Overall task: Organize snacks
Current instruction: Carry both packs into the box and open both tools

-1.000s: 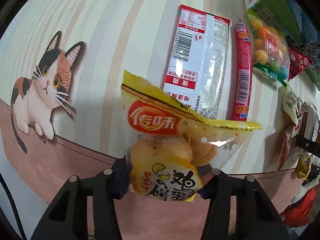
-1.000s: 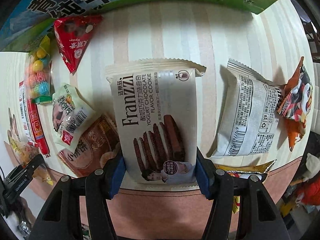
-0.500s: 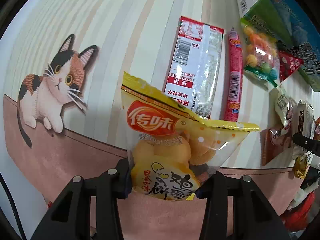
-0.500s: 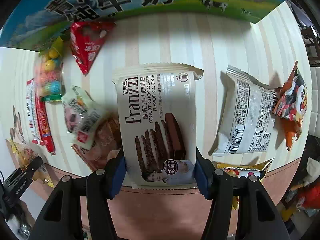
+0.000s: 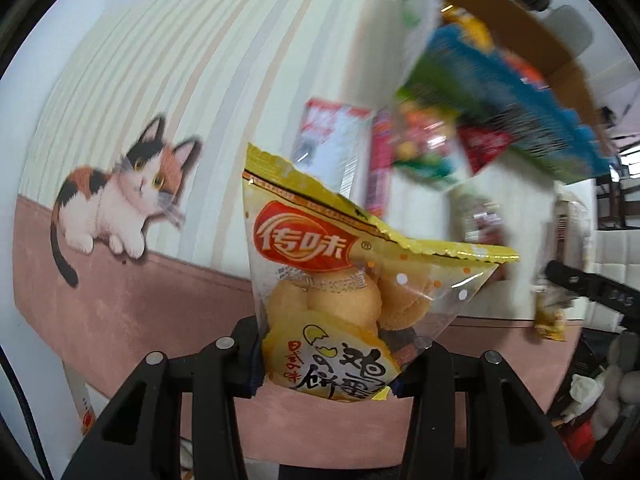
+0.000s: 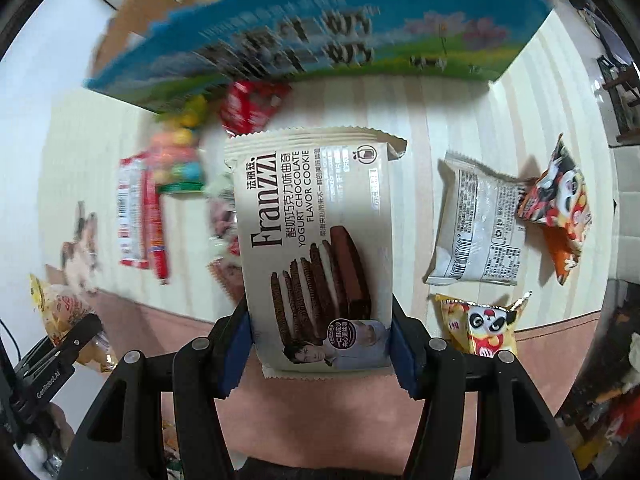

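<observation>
My left gripper (image 5: pixel 334 364) is shut on a yellow bag of egg biscuits (image 5: pixel 336 292), held up above the striped tablecloth (image 5: pixel 192 92). My right gripper (image 6: pixel 322 346) is shut on a beige Franzzi chocolate cookie pack (image 6: pixel 316 248), also lifted off the table. The left gripper with its yellow bag (image 6: pixel 64 320) shows at the lower left of the right wrist view. The right gripper's black finger (image 5: pixel 588 290) shows at the right edge of the left wrist view. Both grippers point down at the table.
A blue and green milk carton box (image 6: pixel 320 36) with an open cardboard top stands at the table's far side. Loose snacks lie around: a white wrapped pack (image 6: pixel 476 220), a panda bag (image 6: pixel 560 208), a yellow panda bag (image 6: pixel 480 328), a red sausage stick (image 6: pixel 154 224), a candy bag (image 6: pixel 180 152).
Both grippers have risen with their packs; the table and loose snacks look smaller and farther. The box's open top has come into view. The background is motion-blurred.
</observation>
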